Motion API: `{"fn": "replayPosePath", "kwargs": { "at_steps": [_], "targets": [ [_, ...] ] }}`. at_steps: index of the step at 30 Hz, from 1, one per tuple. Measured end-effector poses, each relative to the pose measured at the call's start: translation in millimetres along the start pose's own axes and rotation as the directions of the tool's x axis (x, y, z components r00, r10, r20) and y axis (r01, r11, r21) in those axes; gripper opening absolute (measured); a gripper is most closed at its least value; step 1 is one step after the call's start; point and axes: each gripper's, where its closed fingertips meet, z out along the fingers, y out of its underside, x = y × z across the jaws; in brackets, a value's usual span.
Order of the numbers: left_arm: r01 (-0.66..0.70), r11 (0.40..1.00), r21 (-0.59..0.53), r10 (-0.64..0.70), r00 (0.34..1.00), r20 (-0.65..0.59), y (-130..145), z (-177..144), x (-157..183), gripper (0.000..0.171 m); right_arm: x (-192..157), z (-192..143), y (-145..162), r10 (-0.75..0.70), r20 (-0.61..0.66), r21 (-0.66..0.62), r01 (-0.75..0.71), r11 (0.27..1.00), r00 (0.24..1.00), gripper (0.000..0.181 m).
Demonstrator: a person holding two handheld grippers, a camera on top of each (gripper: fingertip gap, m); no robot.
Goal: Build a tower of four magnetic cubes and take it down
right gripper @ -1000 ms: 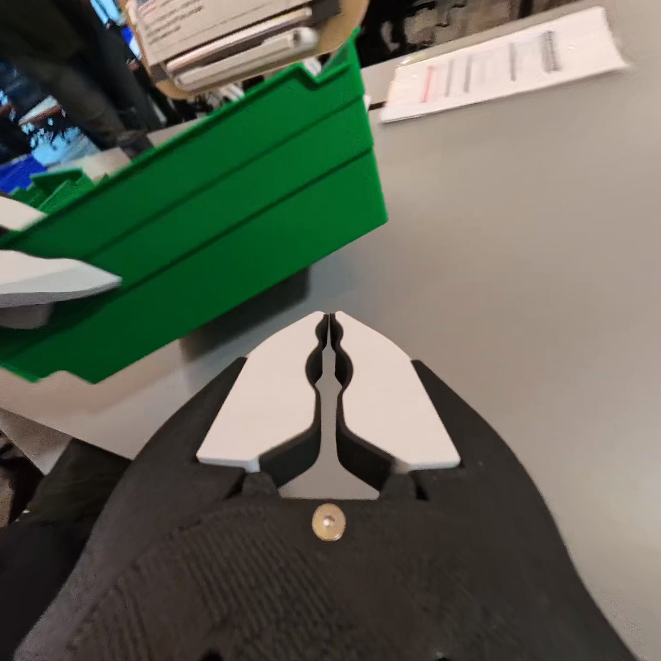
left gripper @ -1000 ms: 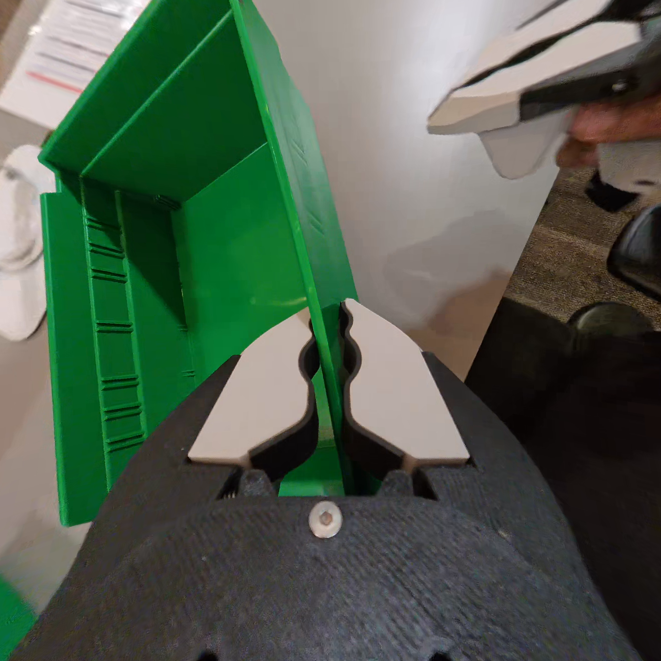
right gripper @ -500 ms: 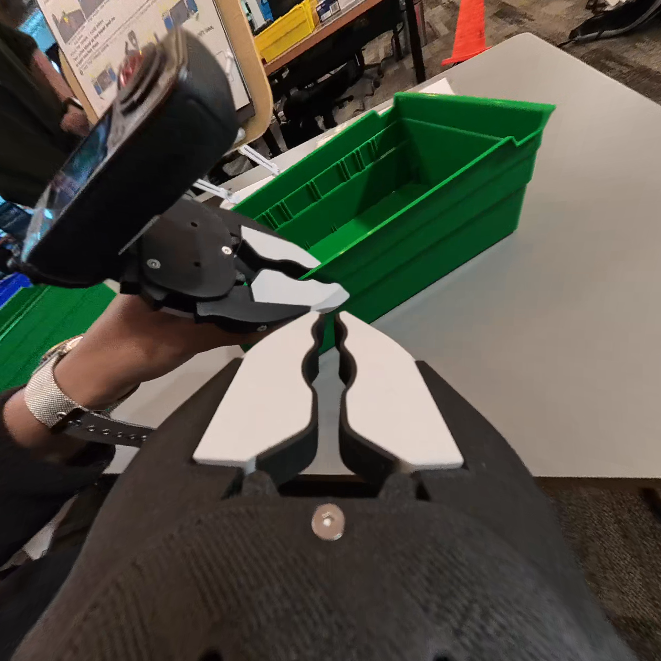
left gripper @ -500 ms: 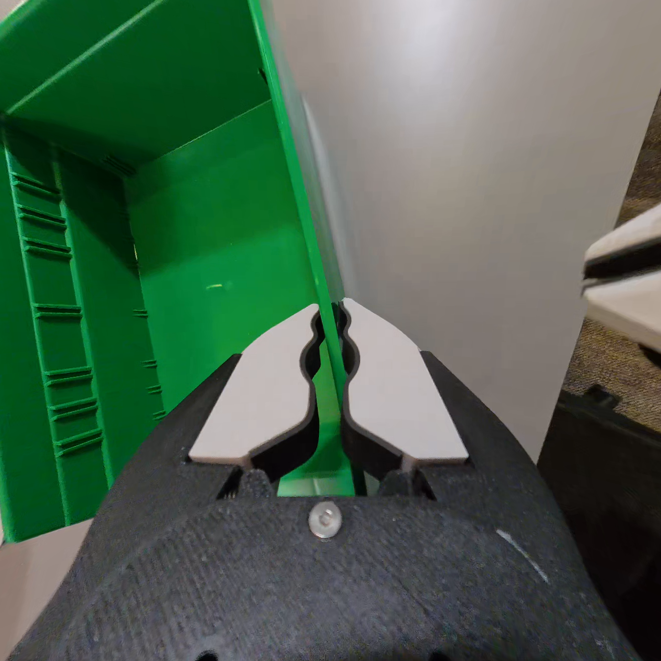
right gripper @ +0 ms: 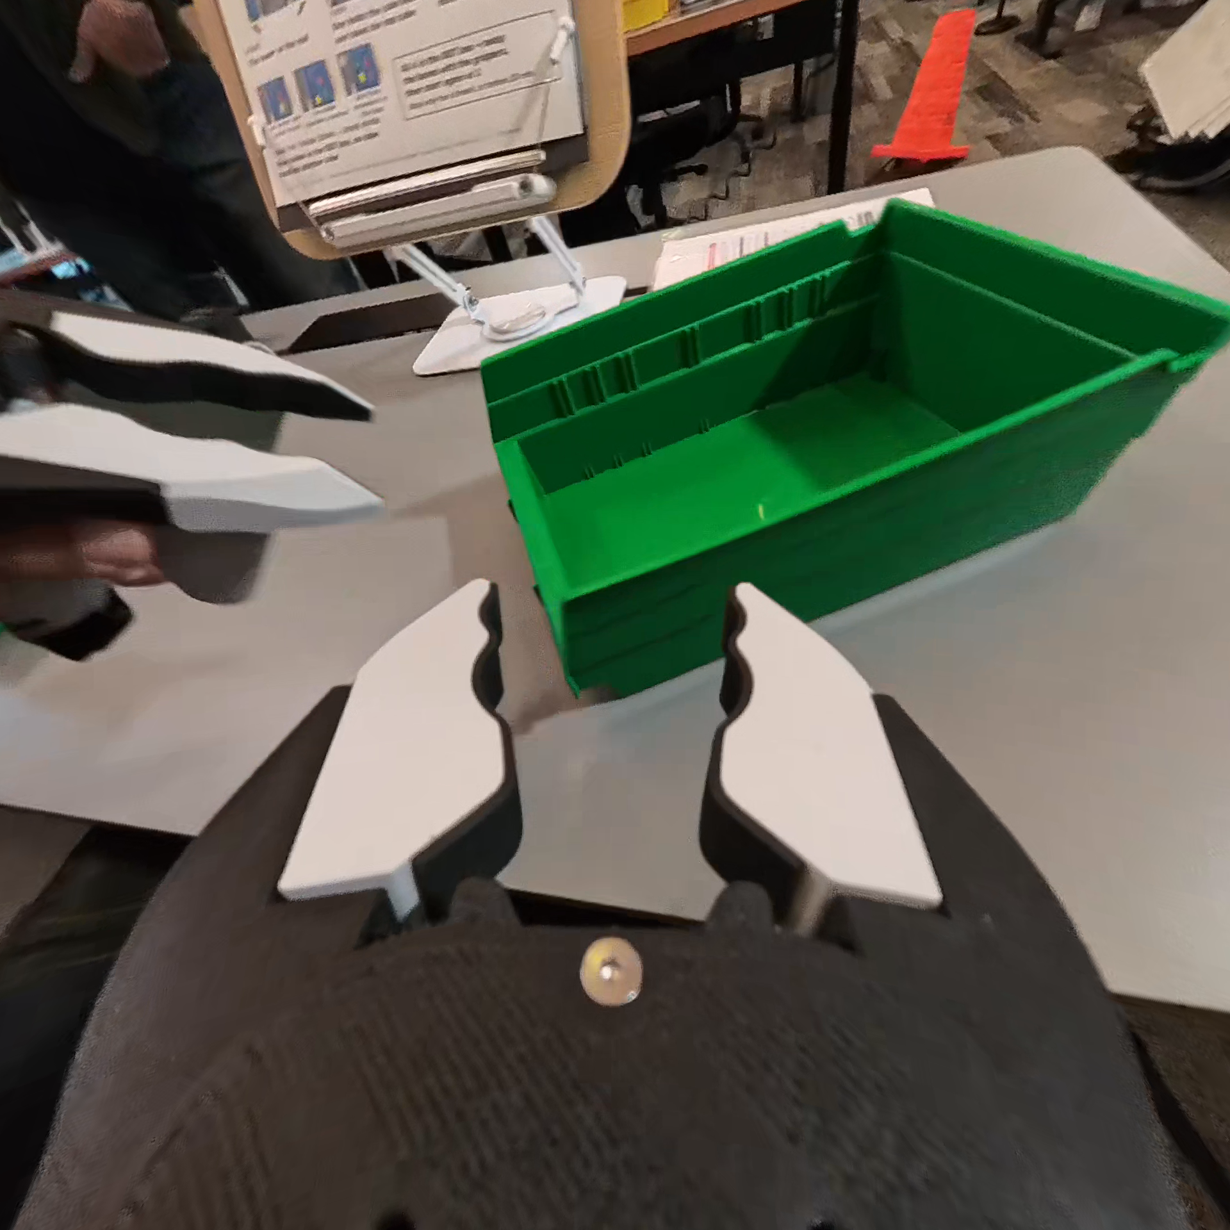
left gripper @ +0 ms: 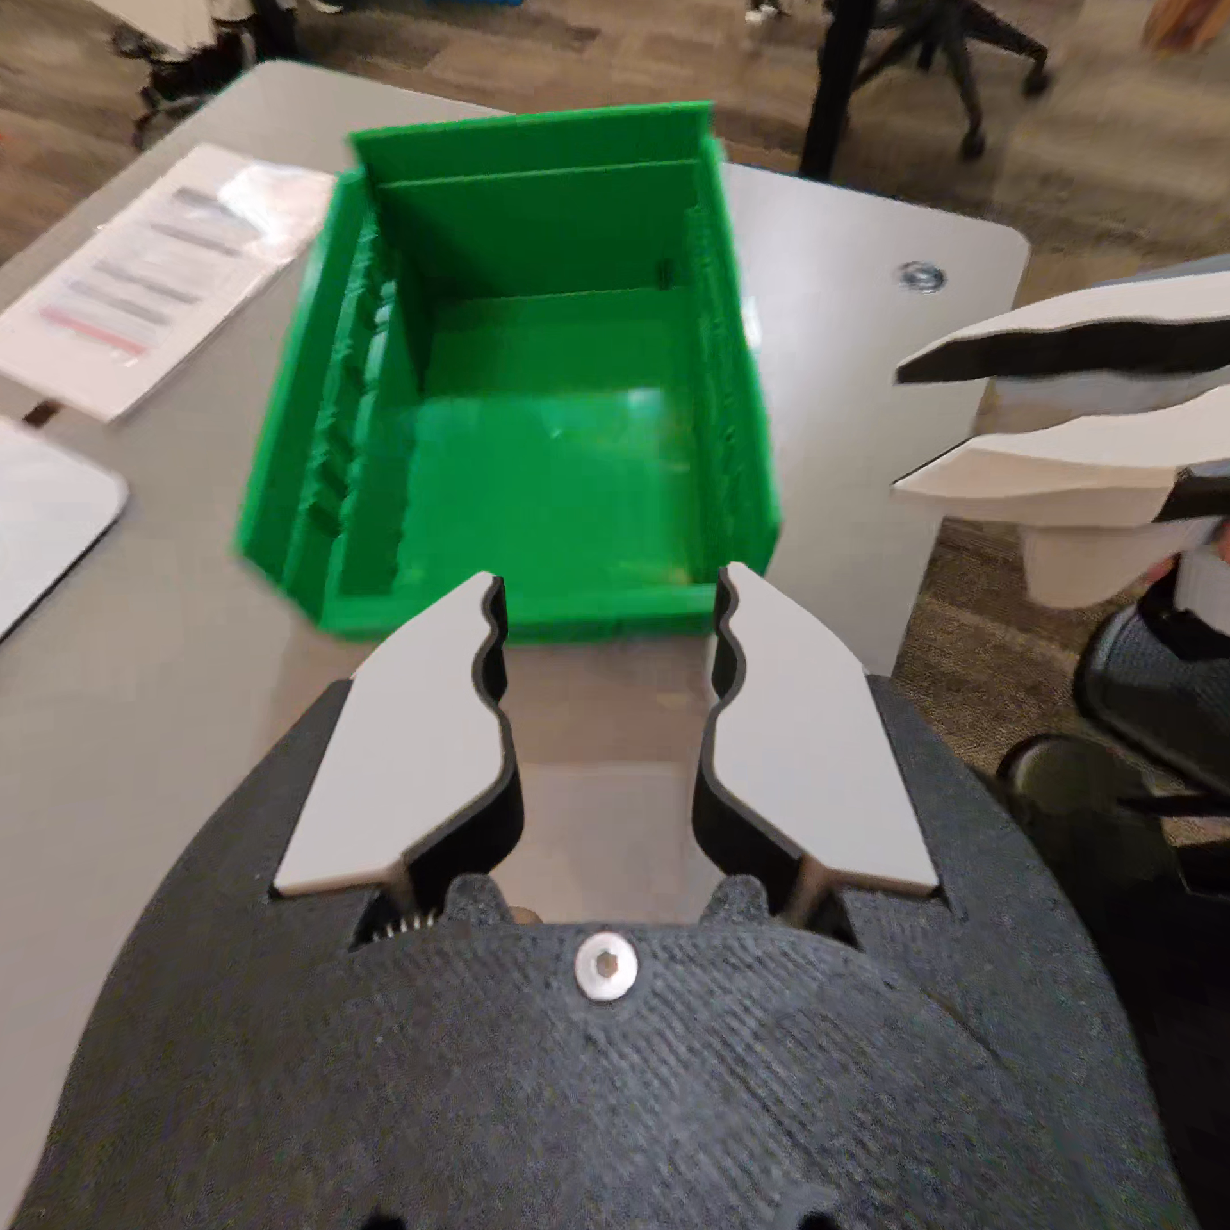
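Note:
An empty green plastic bin (left gripper: 532,466) stands upright on the grey table (left gripper: 133,699). It also shows in the right wrist view (right gripper: 832,466). My left gripper (left gripper: 609,586) is open and empty, just short of the bin's near wall. My right gripper (right gripper: 612,592) is open and empty, close to the bin's near corner. The right gripper shows at the right edge of the left wrist view (left gripper: 898,426). The left gripper shows at the left of the right wrist view (right gripper: 373,459), held by a hand.
A printed sheet (left gripper: 153,279) lies left of the bin. A white stand base (right gripper: 519,319) carries a board with papers (right gripper: 426,100) behind the bin. An orange cone (right gripper: 932,93) and chair legs (left gripper: 932,53) are on the floor beyond the table's edge (left gripper: 932,566).
My left gripper let go of the bin's wall, opened and drew back. The bin now rests level on the table. My right gripper opened too.

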Motion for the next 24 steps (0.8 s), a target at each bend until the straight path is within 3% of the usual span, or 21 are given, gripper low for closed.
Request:
{"fn": "replayPosePath", "kwargs": {
  "at_steps": [3, 6, 8, 10, 12, 15, 20, 24],
  "targets": [
    [0.045, 0.999, 0.007, -0.045, 0.988, 0.145, 33.8, -52.6, -57.6, 0.065, -20.2, 15.4, -3.3, -0.037, -0.011, 0.002, 0.037, 0.999, 0.999, 0.072],
    [0.125, 0.992, 0.033, -0.129, 0.946, 0.297, 73.9, -100.0, -111.1, 0.064, -42.7, 36.1, -15.8, 0.048, 0.034, 0.013, -0.048, 0.999, 0.998, 0.079],
    [0.233, 0.969, 0.080, -0.247, 0.911, 0.330, 102.1, -118.9, -132.9, 0.065, -50.0, 49.8, -32.1, 0.110, 0.041, 0.045, -0.111, 0.993, 0.993, 0.085],
    [0.331, 0.930, 0.159, -0.366, 0.873, 0.323, 128.5, -130.0, -147.2, 0.066, -38.7, 60.7, -49.1, 0.113, -0.034, 0.118, -0.108, 0.987, 0.993, 0.086],
    [0.373, 0.911, 0.179, -0.412, 0.858, 0.308, 154.1, -131.1, -155.5, 0.066, -21.4, 64.4, -55.8, 0.083, -0.126, 0.171, -0.061, 0.983, 0.989, 0.085],
    [0.381, 0.914, 0.141, -0.406, 0.837, 0.367, 182.0, -128.0, -174.7, 0.066, 2.9, 59.3, -37.0, -0.004, -0.253, 0.135, 0.039, 0.990, 0.967, 0.085],
    [0.389, 0.916, 0.099, -0.397, 0.845, 0.357, 193.3, -113.4, -178.1, 0.066, 4.8, 64.3, -1.0, -0.050, -0.268, 0.047, 0.065, 0.997, 0.962, 0.087],
    [0.384, 0.919, 0.087, -0.388, 0.852, 0.352, 191.8, -109.0, -171.2, 0.066, 23.8, 72.1, 5.2, -0.278, -0.406, -0.067, 0.274, 0.959, 0.871, 0.083]
  ]
}}
